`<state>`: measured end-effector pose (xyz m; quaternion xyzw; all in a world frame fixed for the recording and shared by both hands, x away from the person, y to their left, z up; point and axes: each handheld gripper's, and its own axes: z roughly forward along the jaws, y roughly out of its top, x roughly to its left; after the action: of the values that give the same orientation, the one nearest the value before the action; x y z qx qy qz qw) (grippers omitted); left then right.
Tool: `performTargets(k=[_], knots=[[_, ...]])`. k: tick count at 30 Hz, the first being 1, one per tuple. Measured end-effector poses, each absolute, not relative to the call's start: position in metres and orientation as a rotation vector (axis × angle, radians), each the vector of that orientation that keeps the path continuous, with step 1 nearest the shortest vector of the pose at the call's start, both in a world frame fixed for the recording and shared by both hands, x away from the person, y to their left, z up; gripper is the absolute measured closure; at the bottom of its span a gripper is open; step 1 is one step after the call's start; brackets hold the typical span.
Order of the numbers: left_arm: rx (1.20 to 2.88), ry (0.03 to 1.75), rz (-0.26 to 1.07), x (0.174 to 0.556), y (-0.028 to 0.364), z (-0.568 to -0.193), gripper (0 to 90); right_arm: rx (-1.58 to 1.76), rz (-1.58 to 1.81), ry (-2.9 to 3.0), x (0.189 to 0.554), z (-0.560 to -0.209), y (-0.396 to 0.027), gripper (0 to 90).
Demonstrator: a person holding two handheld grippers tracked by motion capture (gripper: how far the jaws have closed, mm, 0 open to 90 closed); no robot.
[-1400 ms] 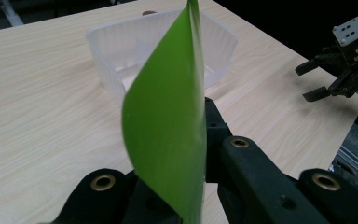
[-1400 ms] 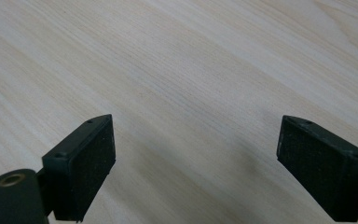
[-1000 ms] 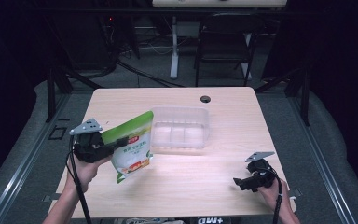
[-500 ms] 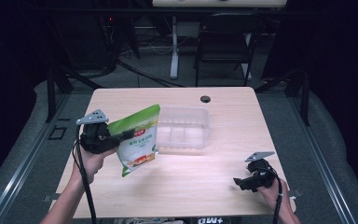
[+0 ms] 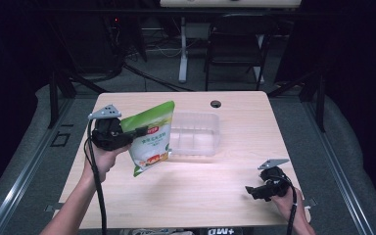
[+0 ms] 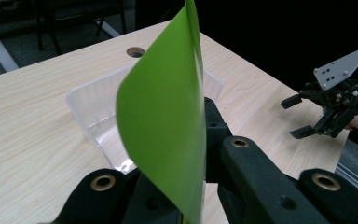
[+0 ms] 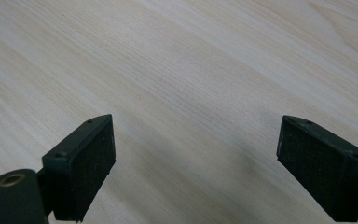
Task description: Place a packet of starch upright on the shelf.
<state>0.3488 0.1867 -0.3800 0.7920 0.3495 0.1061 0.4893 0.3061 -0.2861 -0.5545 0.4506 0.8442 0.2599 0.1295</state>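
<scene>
Left gripper (image 5: pixel 136 133) clamps green snack pouch (image 5: pixel 151 138) by edge, lifted off table (image 5: pixel 210 191), hanging just beside clear plastic tray (image 5: pixel 196 137): grip near edge probably lets pouch drop into tray. Right gripper (image 5: pixel 254 192) rests near table's front right corner, jaws apart, holding nothing, apparently kept clear.

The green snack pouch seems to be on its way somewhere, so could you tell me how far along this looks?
Done: the left claw has gripped the green printed snack pouch and holds it off the light wooden table. In hand: the pouch hangs beside the clear plastic tray, not in it. Left, probably: placing it in the tray and letting go. The right claw rests open, holding nothing.
</scene>
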Motion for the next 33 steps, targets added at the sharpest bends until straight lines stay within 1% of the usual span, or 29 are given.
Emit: performTargets(k=[16, 33], knots=[[1.892, 0.85, 0.266, 0.366, 0.177, -0.37, 89.7, 1.313, 0.762, 2.45, 0.306, -0.555, -0.286, 10.9], [1.849, 0.879, 0.307, 0.39, 0.168, -0.364, 89.7, 1.311, 0.763, 2.454, 0.306, -0.555, -0.286, 10.9]])
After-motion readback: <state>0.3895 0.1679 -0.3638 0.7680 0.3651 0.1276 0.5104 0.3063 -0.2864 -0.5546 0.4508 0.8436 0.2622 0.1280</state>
